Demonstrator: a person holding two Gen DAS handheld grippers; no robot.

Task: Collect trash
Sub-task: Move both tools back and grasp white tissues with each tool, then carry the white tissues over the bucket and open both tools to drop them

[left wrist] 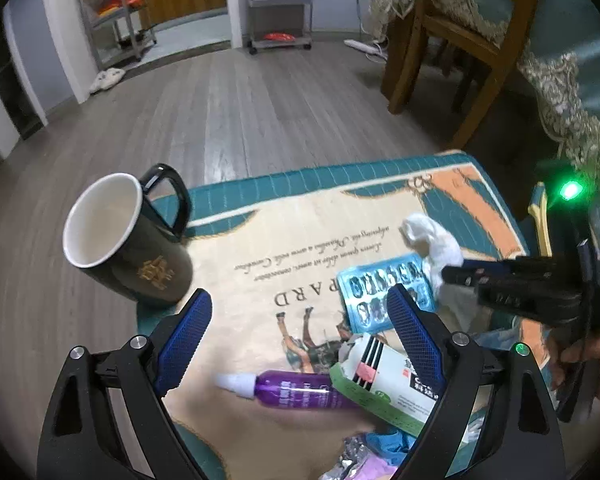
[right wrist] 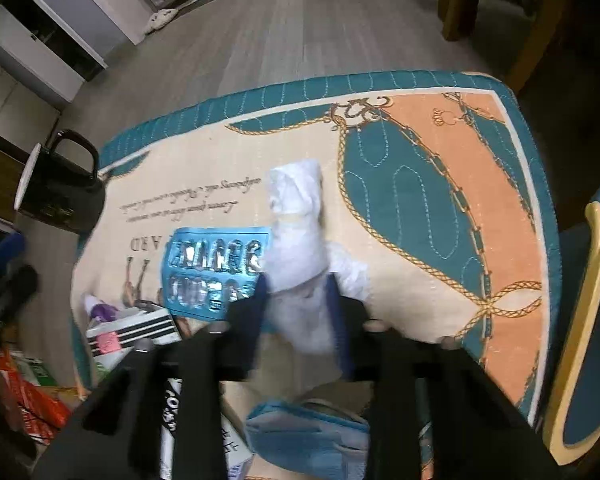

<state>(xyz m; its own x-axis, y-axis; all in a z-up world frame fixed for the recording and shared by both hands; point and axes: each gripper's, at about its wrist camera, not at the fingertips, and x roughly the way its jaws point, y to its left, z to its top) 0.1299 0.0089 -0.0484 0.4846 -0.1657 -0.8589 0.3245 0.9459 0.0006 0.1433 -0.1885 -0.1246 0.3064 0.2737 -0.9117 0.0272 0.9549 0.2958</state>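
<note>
Right gripper (right wrist: 298, 304): clamped on white crumpled tissue (right wrist: 296, 216) | Left gripper (left wrist: 300, 336): jaws wide, nothing between, above purple bottle (left wrist: 292, 390) | Blue blister pack (right wrist: 214, 268): left of tissue, touching

White crumpled tissue (right wrist: 296, 216), blue blister pack (right wrist: 216, 272), purple bottle (left wrist: 296, 392), black mug (left wrist: 128, 240) (gold emblem), teal-and-peach mat (right wrist: 480, 208)

grey plank floor (left wrist: 236, 120), wooden chair (left wrist: 460, 32), shelving (left wrist: 280, 4)
</note>
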